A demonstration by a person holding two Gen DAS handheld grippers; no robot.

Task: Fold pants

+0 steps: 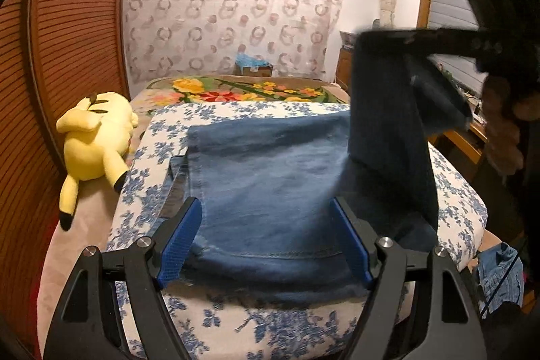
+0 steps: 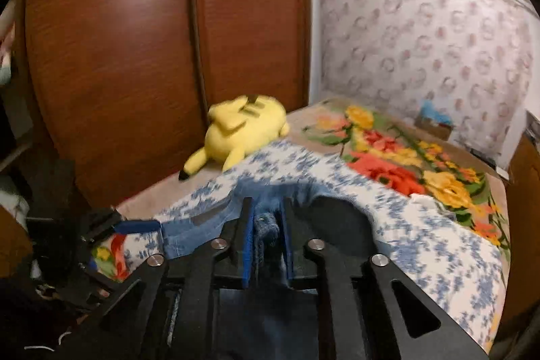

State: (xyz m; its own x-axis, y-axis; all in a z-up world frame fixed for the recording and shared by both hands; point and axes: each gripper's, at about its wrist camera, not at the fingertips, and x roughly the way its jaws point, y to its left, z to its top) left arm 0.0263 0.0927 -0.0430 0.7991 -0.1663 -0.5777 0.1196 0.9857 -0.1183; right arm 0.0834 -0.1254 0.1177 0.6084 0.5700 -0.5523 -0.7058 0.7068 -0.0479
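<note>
Pants (image 1: 270, 177) on bed (image 1: 162, 137) — toy (image 1: 98, 140) left

Yellow plush toy (image 1: 96, 140) (lying flat), floral blanket (image 1: 236, 91)

Blue denim on a blue-and-white floral cloth, in a room of warm browns and faded pinks.

The jeans (image 1: 270, 177) are mid-blue, washed paler at the middle, with lighter stitching along the hem; the lifted part (image 1: 384, 110) looks darker navy. Under them the sheet (image 1: 162, 130) is white with blue flower sprigs. Beyond it the blanket (image 1: 236, 90) is beige with yellow, orange and red blooms and green leaves. The plush toy (image 1: 98, 137) is bright yellow with black tips. The wardrobe (image 2: 135, 39) is reddish-brown wood grain. The curtain (image 1: 229, 12) is off-white with pinkish-brown rings. Both the left gripper (image 1: 266, 242) and the right gripper (image 2: 266, 235) are black with blue pads.
</note>
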